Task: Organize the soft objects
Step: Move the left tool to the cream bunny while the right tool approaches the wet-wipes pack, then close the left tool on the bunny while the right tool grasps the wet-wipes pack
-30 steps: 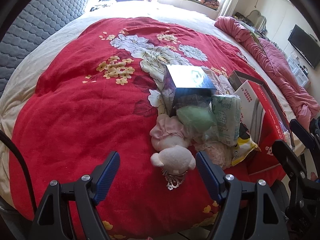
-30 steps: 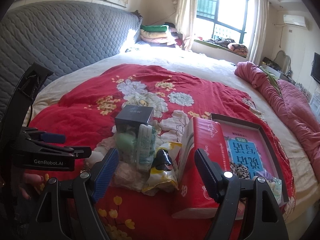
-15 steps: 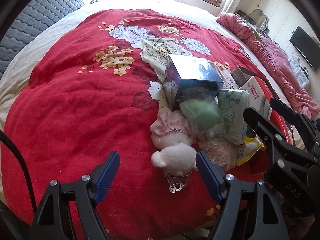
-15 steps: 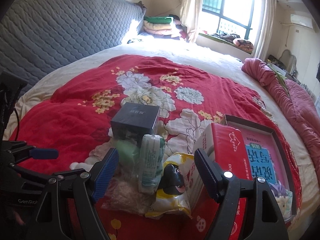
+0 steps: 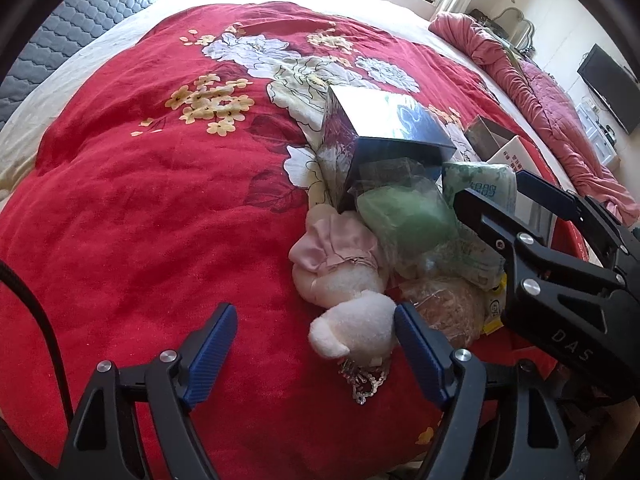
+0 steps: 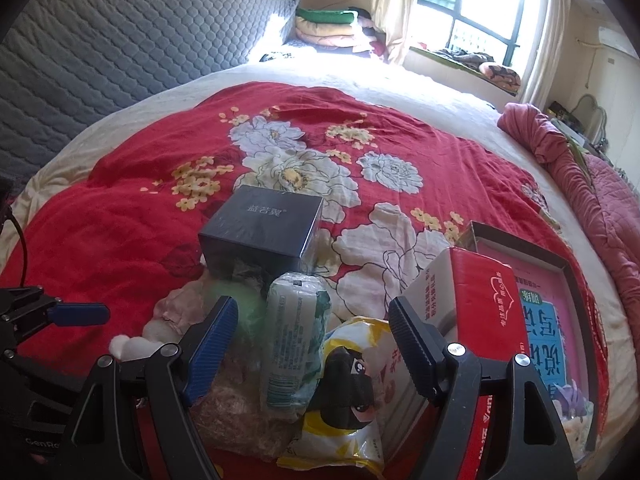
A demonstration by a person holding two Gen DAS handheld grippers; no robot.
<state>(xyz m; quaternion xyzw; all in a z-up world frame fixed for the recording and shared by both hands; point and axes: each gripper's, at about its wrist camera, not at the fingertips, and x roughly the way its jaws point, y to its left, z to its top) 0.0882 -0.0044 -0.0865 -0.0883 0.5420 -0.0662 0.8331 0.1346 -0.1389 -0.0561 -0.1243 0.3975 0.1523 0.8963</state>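
left wrist view: both grippers, left gripper (image 5: 316,350) and right gripper (image 6: 312,344), gape wide and empty; the fluffy pink plush doll (image 5: 352,312) at 12 o'clock and the heap beside it lie unsorted.

Bright daylight floods from the window (image 6: 476,12), blowing out the far bedding; fisheye edges curve darkly
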